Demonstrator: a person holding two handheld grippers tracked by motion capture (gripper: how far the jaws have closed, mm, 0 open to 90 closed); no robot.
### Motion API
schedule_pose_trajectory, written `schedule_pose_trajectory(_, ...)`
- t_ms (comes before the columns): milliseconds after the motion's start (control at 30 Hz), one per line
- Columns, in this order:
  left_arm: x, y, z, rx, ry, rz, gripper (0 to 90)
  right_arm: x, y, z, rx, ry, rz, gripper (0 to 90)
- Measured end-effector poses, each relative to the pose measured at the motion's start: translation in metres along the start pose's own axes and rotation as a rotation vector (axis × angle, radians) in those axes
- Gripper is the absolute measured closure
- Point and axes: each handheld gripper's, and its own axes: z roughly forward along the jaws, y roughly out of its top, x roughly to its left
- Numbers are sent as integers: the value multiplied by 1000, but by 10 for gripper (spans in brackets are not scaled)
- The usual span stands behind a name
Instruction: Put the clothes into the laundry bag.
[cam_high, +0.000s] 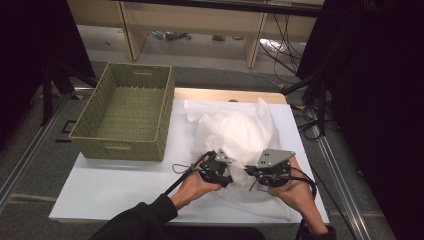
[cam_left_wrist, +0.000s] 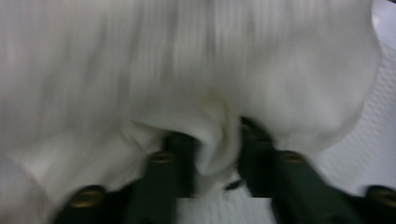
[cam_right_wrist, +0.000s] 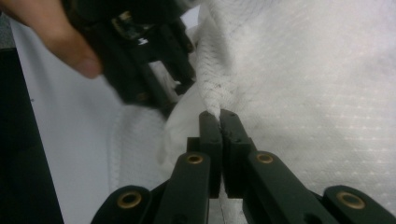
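left claw (cam_left_wrist: 217, 154) pinching white cloth (cam_high: 240, 132) | right claw (cam_right_wrist: 219, 119) clamped on fold

Setting: a lab or recording studio. Black curtains (cam_high: 380, 100) are hanging at both sides, loose cables (cam_high: 280, 47) are trailing over the grey floor (cam_high: 210, 75), metal rails (cam_high: 30, 150) are flanking a white counter (cam_high: 115, 185), and plain wooden benches (cam_high: 200, 22) are standing behind.
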Motion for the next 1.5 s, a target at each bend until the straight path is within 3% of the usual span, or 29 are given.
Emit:
schedule_pose_trajectory(33, 0, 5, 4, -37, 10, -25, 830, -1, -1, 1, 10, 10, -4, 900)
schedule_pose_trajectory(100, 0, 11, 9, -46, -12, -32, 845, -2, -3, 3, -1, -9, 0, 900)
schedule_pose_trajectory(200, 4, 19, 20, 1, 41, 50, 852, 0, -2, 1, 1, 5, 0, 900)
schedule_pose_trajectory(267, 10, 23, 26, -11, 78, 16, 856, 0, 1, -1, 7, 14, -17, 900)
schedule_pose_trajectory(300, 10, 24, 30, -59, 106, -24, 858, 2, 1, -1, 2, 5, -15, 900)
schedule_pose_trajectory(367, 13, 27, 36, -58, 169, 5, 859, 6, 2, 0, 27, 1, -10, 900)
schedule_pose_trajectory(433, 13, 26, 37, -66, 174, 2, 855, 5, 1, 5, 39, -5, -18, 900)
schedule_pose_trajectory(500, 11, 21, 32, -62, 149, 1, 838, 3, -3, 10, 43, -4, 1, 900)
schedule_pose_trajectory(533, 12, 18, 27, -32, 123, 20, 805, 1, -5, 10, 46, -7, -1, 900)
schedule_pose_trajectory(567, 11, 13, 21, -52, 110, -9, 761, 1, -6, 10, 53, -9, 12, 900)
schedule_pose_trajectory(667, 12, 3, 2, -13, 65, -26, 592, 0, -7, 12, 51, -4, 20, 900)
schedule_pose_trajectory(733, 11, -5, -17, 0, 80, -10, 469, 1, -6, 13, 53, -7, 13, 900)
schedule_pose_trajectory(767, 12, -9, -24, 38, 97, 11, 407, 2, -6, 12, 49, 5, 21, 900)
schedule_pose_trajectory(833, 14, -16, -29, 56, 105, 14, 333, 2, -5, 12, 47, 10, 21, 899)
schedule_pose_trajectory(900, 16, -23, -29, 72, 91, -11, 341, 2, -5, 13, 48, 7, 10, 899)
schedule_pose_trajectory(967, 18, -25, -21, 88, 85, -2, 375, 2, -5, 14, 51, 10, 5, 899)
schedule_pose_trajectory(1033, 20, -22, -11, 106, 65, 36, 496, 3, -5, 14, 53, 11, 6, 899)
schedule_pose_trajectory(1067, 20, -21, -7, 106, 60, 47, 621, 3, -4, 14, 49, 14, 3, 899)
schedule_pose_trajectory(1100, 22, -18, -1, 116, 59, 67, 689, 3, -4, 14, 48, 15, 3, 899)
schedule_pose_trajectory(1167, 25, -11, 10, 103, 74, 72, 797, 2, -5, 14, 50, 11, -5, 900)
schedule_pose_trajectory(1233, 26, -3, 18, 81, 81, 57, 827, 2, -4, 13, 55, 10, -7, 900)
schedule_pose_trajectory(1300, 27, 5, 26, 85, 120, 84, 832, 2, -4, 12, 51, 10, -12, 900)
schedule_pose_trajectory(1333, 29, 9, 32, 80, 149, 96, 832, 3, -4, 11, 57, 11, 15, 900)
schedule_pose_trajectory(1367, 28, 11, 39, 31, 172, 40, 832, 3, -4, 11, 67, 6, 19, 900)
schedule_pose_trajectory(1400, 29, 13, 42, 23, 182, 22, 832, 2, -4, 11, 63, 7, 10, 900)
schedule_pose_trajectory(1433, 30, 15, 44, 24, 184, 42, 830, 2, -5, 12, 68, 3, 9, 900)
schedule_pose_trajectory(1500, 31, 14, 42, 22, 170, 34, 818, 0, -7, 12, 67, 1, 18, 900)
